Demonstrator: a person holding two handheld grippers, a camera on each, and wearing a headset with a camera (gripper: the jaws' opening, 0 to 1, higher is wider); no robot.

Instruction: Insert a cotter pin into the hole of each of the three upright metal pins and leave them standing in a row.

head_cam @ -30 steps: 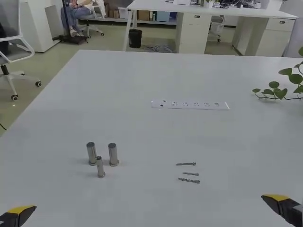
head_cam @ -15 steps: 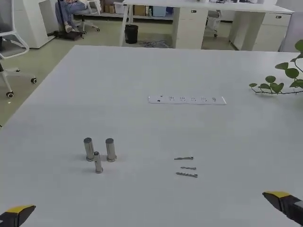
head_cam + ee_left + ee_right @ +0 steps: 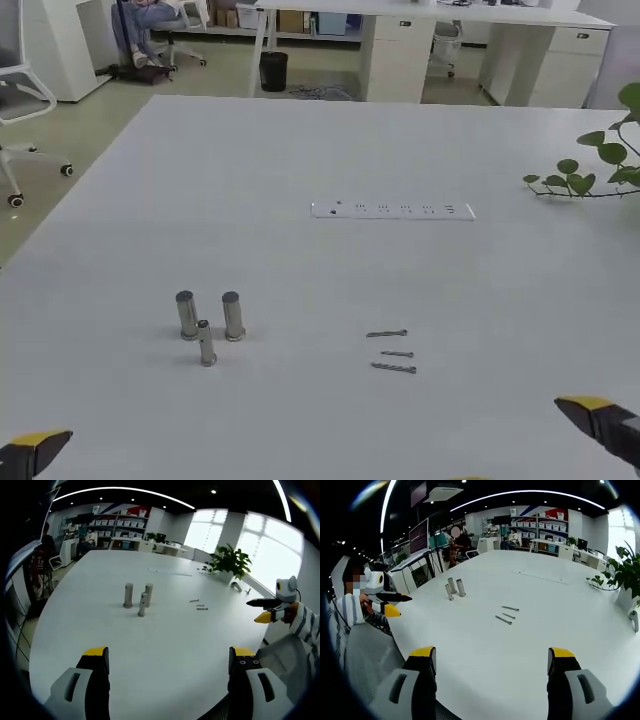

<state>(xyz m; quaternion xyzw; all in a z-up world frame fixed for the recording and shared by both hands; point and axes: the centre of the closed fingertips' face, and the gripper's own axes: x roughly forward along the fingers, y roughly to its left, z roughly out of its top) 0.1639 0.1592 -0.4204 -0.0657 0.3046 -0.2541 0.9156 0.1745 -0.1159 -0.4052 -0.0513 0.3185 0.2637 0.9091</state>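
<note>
Three upright metal pins (image 3: 208, 328) stand in a tight cluster on the white table at the left; they also show in the left gripper view as metal pins (image 3: 138, 598) and in the right gripper view as metal pins (image 3: 454, 588). Three cotter pins (image 3: 391, 351) lie loose to their right, seen too as cotter pins (image 3: 199, 604) and cotter pins (image 3: 506, 614). My left gripper (image 3: 169, 672) is open and empty near the table's front edge, its yellow tip (image 3: 40, 443) at the bottom left. My right gripper (image 3: 490, 672) is open and empty, tip (image 3: 590, 412) at the bottom right.
A white power strip (image 3: 392, 210) lies mid-table beyond the parts. A leafy plant (image 3: 595, 165) reaches in at the far right edge. Office chairs (image 3: 20, 100), desks and a bin (image 3: 272, 71) stand beyond the table.
The head camera has tilted, so the whole scene sits slightly higher and to the left. The pins, cotter pins and both grippers have kept their places.
</note>
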